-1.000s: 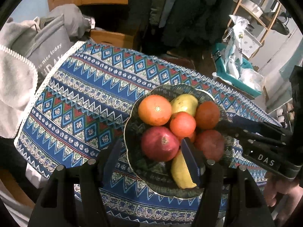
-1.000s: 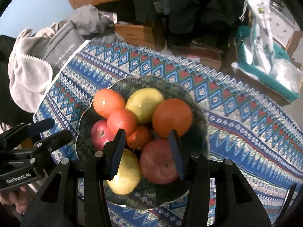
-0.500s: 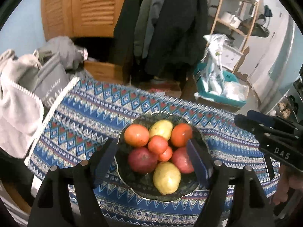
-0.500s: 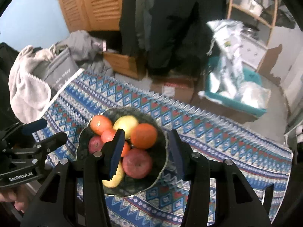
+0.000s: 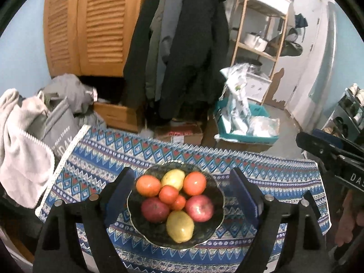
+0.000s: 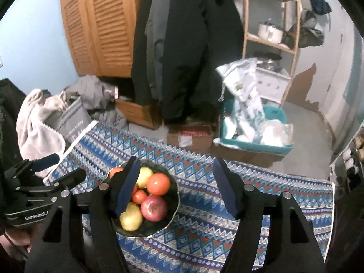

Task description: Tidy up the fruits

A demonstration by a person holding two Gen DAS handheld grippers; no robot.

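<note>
Fruit bowl (image 5: 136, 213) centred below left gripper (image 5: 182, 195); offset leftward of right gripper (image 6: 176, 187). Both spread wide, holding nothing.

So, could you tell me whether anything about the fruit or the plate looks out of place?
Nothing stands out. All the fruit sits piled on the dark plate, none on the patterned tablecloth. Both grippers, left and right, are open and empty.
</note>
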